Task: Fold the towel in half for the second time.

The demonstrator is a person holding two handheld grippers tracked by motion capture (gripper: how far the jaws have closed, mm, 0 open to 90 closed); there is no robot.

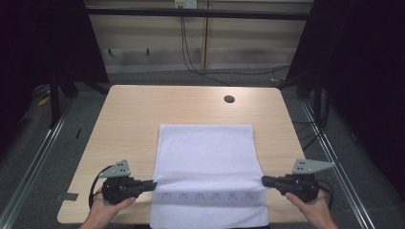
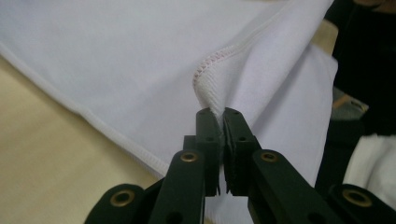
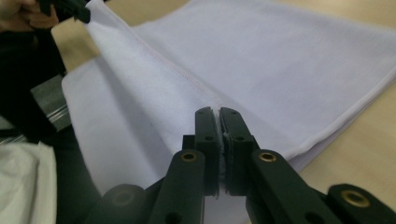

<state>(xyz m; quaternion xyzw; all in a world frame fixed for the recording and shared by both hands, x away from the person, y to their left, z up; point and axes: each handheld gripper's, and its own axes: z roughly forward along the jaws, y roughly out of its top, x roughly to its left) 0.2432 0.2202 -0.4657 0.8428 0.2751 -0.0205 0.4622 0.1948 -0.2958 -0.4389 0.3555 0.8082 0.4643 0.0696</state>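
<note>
Left gripper point(image 2: 219, 116) jaws pressed together on the towel point(image 1: 205, 148) hem. Right gripper point(image 3: 217, 115) likewise, pinching the opposite edge. Between them a raised ridge of cloth. Towel spread on the table point(image 1: 129, 114), near end draping off. Likely light, limp, sags; hemmed edges look the best hold.

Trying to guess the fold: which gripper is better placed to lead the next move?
Neither clearly: the left gripper and right gripper are both shut on opposite side edges of the white towel, so probably both lift together.
</note>
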